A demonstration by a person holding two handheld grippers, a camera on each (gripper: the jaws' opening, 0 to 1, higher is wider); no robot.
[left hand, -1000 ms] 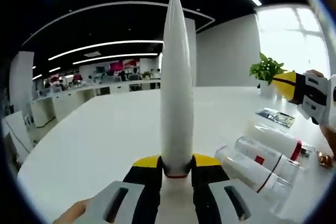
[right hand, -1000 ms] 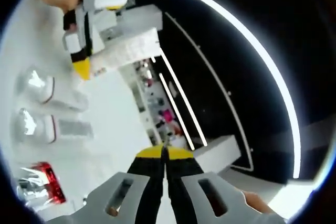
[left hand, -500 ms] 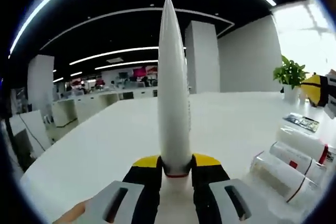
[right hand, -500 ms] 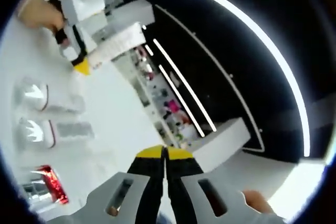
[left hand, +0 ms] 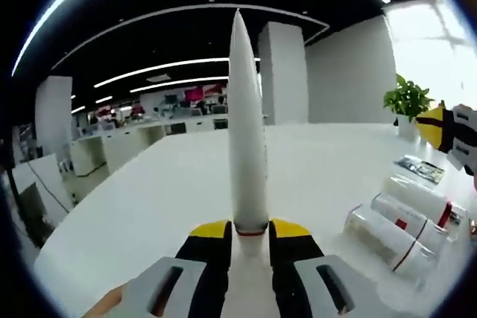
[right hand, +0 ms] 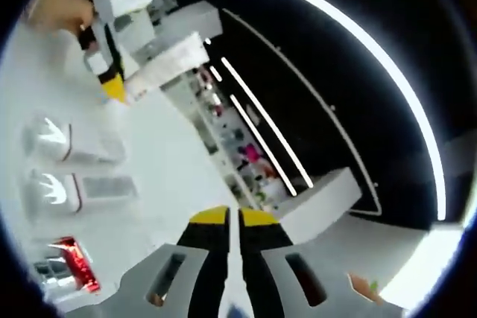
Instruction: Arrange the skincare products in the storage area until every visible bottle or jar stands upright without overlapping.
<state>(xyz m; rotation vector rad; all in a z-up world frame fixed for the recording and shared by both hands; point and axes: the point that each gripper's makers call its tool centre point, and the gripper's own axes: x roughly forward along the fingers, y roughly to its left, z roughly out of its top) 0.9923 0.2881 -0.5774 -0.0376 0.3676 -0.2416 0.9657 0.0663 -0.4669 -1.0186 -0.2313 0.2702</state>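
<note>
Left tool [left hand: 249, 230] clamped on white tube [left hand: 247, 124], held above the surface [left hand: 149, 199] left of the lying bottles [left hand: 399, 221]; set it down cap-first, plumb, clear of them; right tool [right hand: 233, 221] nearly closed, empty.

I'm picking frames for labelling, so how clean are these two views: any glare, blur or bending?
Left gripper view: the window behind the plant is blown out white, ceiling light strips bow from the fisheye, and the white tube in the left gripper is sharp. Right gripper view: heavily rolled, and the clear caps of the lying bottles glare.
</note>
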